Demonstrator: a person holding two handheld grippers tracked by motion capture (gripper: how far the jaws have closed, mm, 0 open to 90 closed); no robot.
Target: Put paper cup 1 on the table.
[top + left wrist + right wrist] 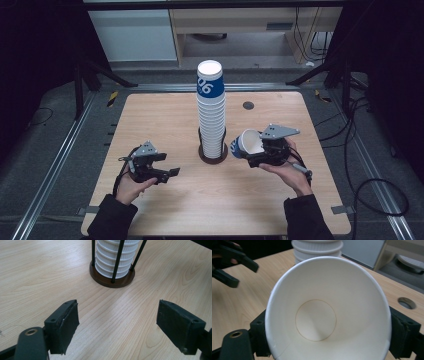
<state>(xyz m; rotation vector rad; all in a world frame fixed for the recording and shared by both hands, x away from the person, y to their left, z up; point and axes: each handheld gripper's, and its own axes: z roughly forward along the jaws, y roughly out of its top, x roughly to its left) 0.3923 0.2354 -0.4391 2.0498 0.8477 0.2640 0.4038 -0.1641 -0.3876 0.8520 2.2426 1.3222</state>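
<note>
A tall stack of white paper cups, topped by a blue-banded cup, stands in a round brown holder with thin black rods at the table's middle. My right gripper is just right of the stack, shut on a single paper cup that lies tilted, mouth up and to the left. In the right gripper view the cup's white inside sits between the black jaws, with the stack behind it. My left gripper hovers left of the holder, open with nothing between its jaws. In its own view the left gripper faces the holder base.
The wooden table has a small round hole behind the stack at the right. Metal rails and cables run along the floor on both sides. The left gripper appears far off in the right gripper view.
</note>
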